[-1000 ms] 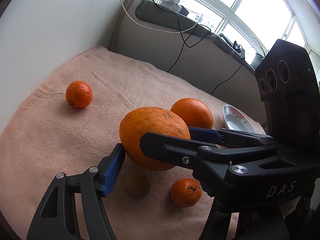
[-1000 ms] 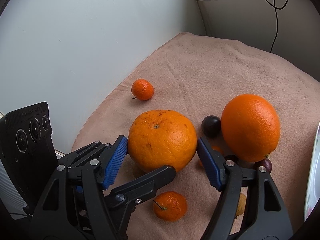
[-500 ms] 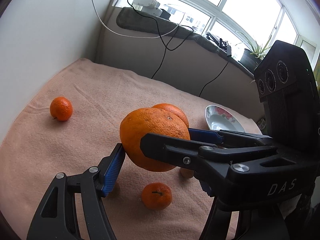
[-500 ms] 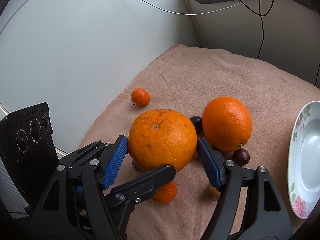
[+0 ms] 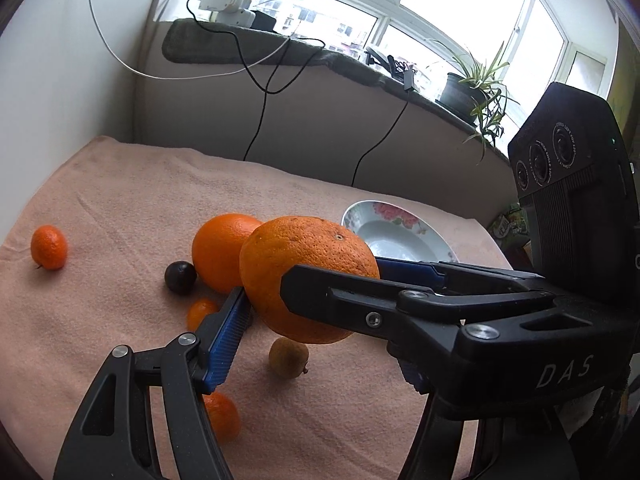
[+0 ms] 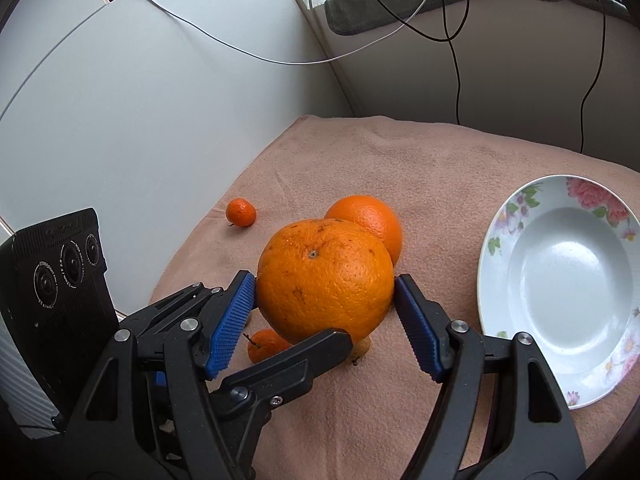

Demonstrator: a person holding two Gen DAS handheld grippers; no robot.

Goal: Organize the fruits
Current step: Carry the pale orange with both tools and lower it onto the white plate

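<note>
While the carry is under way: the left gripper (image 5: pixel 316 300) and the right gripper (image 6: pixel 324 312) are both clenching the same big orange (image 6: pixel 324 276), their fingers crossing at an angle under it.
Where the fruit is hanging: the big orange is riding clear of the cloth, in front of a second orange (image 5: pixel 218 248) and short of the plate (image 6: pixel 496 248), which is lying empty to the right.
Right grip: both blue pads are pressing on the orange's flanks.
Left grip: one blue pad is touching the peel; the other is hiding behind the right gripper, so that contact is only looking likely.
Risk, slipping: the two hands are sharing one round fruit, so if they are drifting apart or twisting unevenly, the orange is likely going to squirt out.
Risk, what lies below: a dropped orange would be landing on the yellowish fruit (image 5: pixel 288 358), the small mandarins (image 5: pixel 204 312) or the dark plum (image 5: pixel 180 277), scattering them.
Risk, at the plate: a hard set-down could be tipping or sliding the shallow dish.
Surface: a peach fleece blanket (image 5: pixel 120 200) is covering the table, damping rolls; another mandarin (image 5: pixel 49 247) is sitting well apart near the wall.
Room: daylight is coming through wide windows; cables are dangling from a power strip (image 5: pixel 226 4) on the sill, near a potted plant (image 5: pixel 476 80).
</note>
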